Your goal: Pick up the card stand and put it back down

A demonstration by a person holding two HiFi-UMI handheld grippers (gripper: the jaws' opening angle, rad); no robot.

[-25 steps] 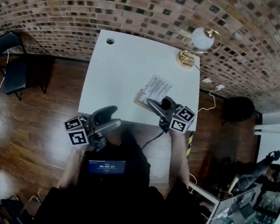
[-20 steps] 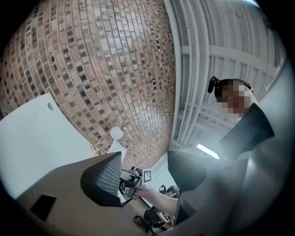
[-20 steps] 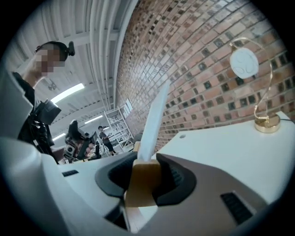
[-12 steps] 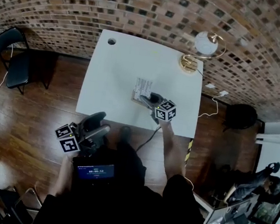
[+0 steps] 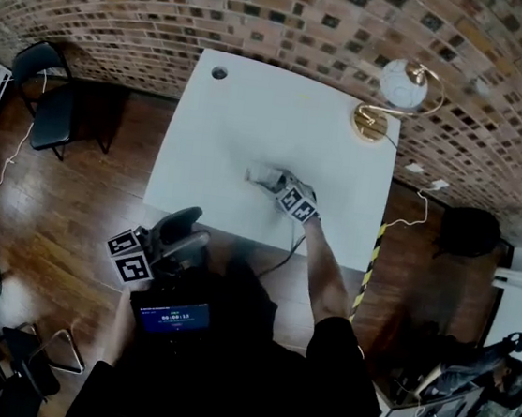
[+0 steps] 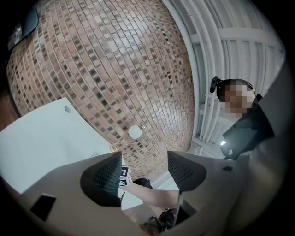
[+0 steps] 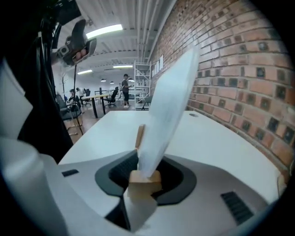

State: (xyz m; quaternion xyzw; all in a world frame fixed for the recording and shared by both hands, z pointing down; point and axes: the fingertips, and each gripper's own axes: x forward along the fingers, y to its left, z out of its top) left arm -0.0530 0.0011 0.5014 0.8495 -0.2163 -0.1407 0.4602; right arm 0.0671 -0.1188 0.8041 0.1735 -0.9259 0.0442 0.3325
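Note:
The card stand is a small wooden base [image 7: 144, 179] with a white card [image 7: 168, 106] standing in its slot. My right gripper [image 7: 145, 170] is shut on the wooden base, with the card rising between the jaws. In the head view the right gripper [image 5: 280, 190] is low over the middle of the white table [image 5: 224, 123], with the card stand [image 5: 259, 175] at its tip. Whether the base touches the table I cannot tell. My left gripper [image 5: 182, 233] hangs off the table's near edge, close to the body. It stands open [image 6: 144, 173] with nothing between its pads.
A brass desk lamp [image 5: 393, 92] with a white globe stands at the table's far right corner. A cable hole [image 5: 219, 73] is at the far left corner. A black chair [image 5: 52, 106] stands left of the table. A brick wall runs behind.
My right gripper has come down and forward to the table's middle with the card stand, and the card has turned from face-up to edge-on. The left gripper has shifted only a little.

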